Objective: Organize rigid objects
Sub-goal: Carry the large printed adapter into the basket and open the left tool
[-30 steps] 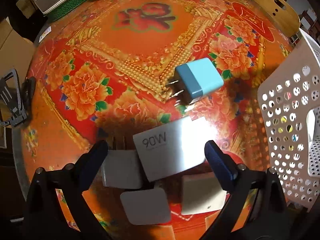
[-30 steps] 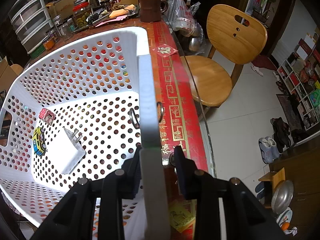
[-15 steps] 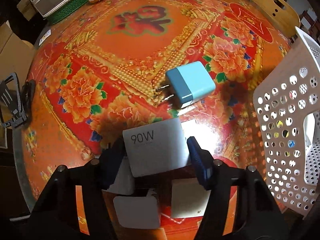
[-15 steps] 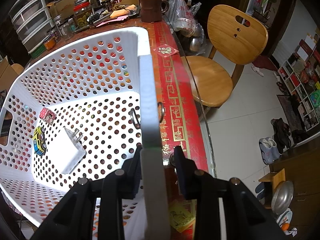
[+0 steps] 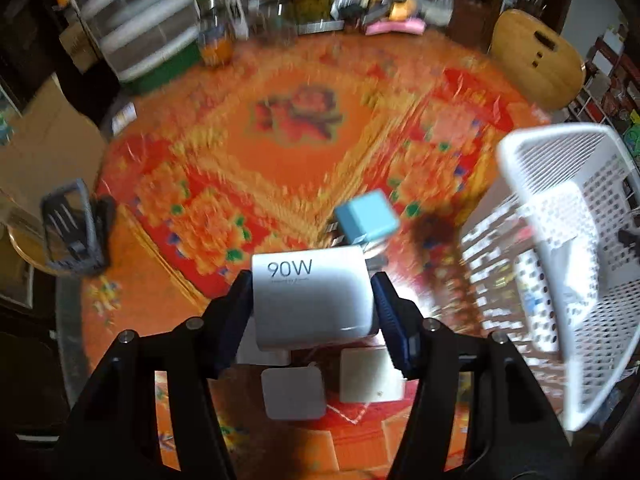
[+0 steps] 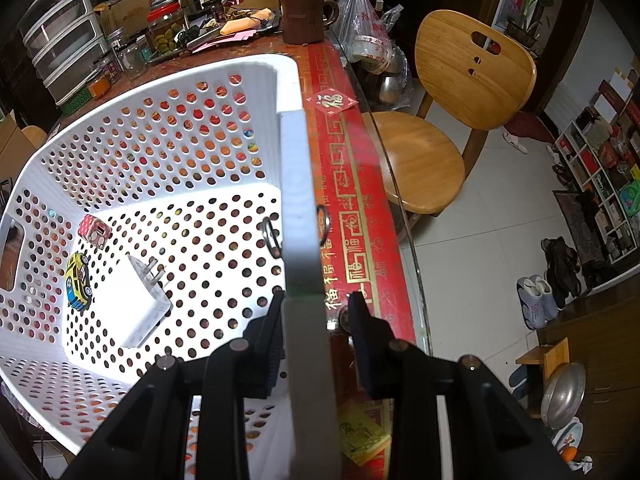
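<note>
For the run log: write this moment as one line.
left gripper: shut on 90W charger, lifted | right gripper: shut on basket rim

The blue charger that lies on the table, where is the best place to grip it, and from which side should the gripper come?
Grip the blue charger across its two flat side faces, probably coming down from above. It lies flat on the tablecloth with its metal prongs pointing left in the left wrist view, so keep the fingers off the prong end. The picture is blurred, so its exact edges are hard to judge.
</note>
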`<state>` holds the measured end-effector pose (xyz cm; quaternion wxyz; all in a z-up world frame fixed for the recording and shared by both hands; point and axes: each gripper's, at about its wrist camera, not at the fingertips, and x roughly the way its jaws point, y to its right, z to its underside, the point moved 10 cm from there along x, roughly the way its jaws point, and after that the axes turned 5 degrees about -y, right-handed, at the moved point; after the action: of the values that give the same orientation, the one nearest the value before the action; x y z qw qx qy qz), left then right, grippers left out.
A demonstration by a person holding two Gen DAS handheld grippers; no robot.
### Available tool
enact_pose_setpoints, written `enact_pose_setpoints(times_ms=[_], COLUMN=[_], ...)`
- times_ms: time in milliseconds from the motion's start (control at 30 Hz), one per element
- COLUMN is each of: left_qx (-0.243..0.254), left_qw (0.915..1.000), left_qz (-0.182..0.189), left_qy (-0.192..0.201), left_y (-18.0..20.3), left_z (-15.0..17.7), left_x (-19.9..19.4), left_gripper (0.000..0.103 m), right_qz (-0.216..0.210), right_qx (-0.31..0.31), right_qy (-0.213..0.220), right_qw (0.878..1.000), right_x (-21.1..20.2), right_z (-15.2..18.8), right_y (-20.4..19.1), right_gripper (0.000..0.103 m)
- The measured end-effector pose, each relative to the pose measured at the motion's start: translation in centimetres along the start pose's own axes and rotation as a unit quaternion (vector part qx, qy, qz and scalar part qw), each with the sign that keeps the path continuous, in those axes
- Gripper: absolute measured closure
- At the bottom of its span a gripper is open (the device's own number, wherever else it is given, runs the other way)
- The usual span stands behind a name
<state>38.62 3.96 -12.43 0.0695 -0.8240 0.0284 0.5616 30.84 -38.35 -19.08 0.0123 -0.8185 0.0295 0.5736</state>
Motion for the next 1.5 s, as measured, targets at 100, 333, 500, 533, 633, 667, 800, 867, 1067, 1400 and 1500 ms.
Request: enact_pose_setpoints(times_ms=[100, 333, 500, 533, 633, 667, 800, 867, 1067, 1400, 1500], left_qx=[0.029, 0.099, 0.15, 0.158, 0.181, 0.187, 0.215, 0.228, 0.256, 0.284, 0.278], left_qw=[0.9991, 0.9934, 0.9873, 0.9863, 0.9827, 0.9817, 0.9761, 0.9729, 0.9643, 0.9523, 0.9541], left_qz=[-0.003, 0.003, -0.012, -0.014, -0.021, -0.021, -0.028, -0.036, -0.056, -0.068, -0.065], left_qy=[0.032, 0.059, 0.051, 0.047, 0.034, 0.028, 0.01, 0.0, -0.036, -0.087, -0.089], left_y=[2.1, 9.4, 15.0, 15.9, 18.6, 19.4, 22.1, 23.5, 26.8, 28.8, 28.3], left_z=[-1.6, -3.7, -3.9, -3.8, -3.6, -3.5, -2.9, -2.7, -2.2, -1.6, -1.8], left_x=[-3.9, -8.2, -7.8, -7.5, -6.2, -5.7, -3.3, -2.1, 1.4, 5.6, 5.7], left_gripper=[0.047, 0.047, 0.047, 0.047, 0.047, 0.047, 0.048, 0.048, 0.049, 0.049, 0.049], right_qz=[0.0, 0.0, 0.0, 0.0, -0.001, -0.001, -0.002, -0.002, 0.003, -0.002, -0.002], right_qx=[-0.001, -0.001, -0.001, -0.001, -0.001, -0.001, -0.001, -0.001, -0.003, -0.004, -0.004], right_qy=[0.0, 0.0, 0.0, 0.0, 0.0, 0.0, 0.0, 0.0, 0.002, 0.001, 0.001], right_qw=[1.0, 1.0, 1.0, 1.0, 1.0, 1.0, 1.0, 1.0, 1.0, 1.0, 1.0], right_x=[0.0, 0.0, 0.0, 0.0, 0.0, 0.0, 0.0, 0.0, 0.0, -0.1, 0.0], right_z=[0.0, 0.0, 0.0, 0.0, 0.0, 0.0, 0.0, 0.0, 0.0, 0.1, 0.1], right_y=[0.0, 0.0, 0.0, 0.0, 0.0, 0.0, 0.0, 0.0, 0.0, -0.1, -0.1], right_gripper=[0.074, 0.074, 0.074, 0.074, 0.074, 0.074, 0.074, 0.074, 0.074, 0.074, 0.074])
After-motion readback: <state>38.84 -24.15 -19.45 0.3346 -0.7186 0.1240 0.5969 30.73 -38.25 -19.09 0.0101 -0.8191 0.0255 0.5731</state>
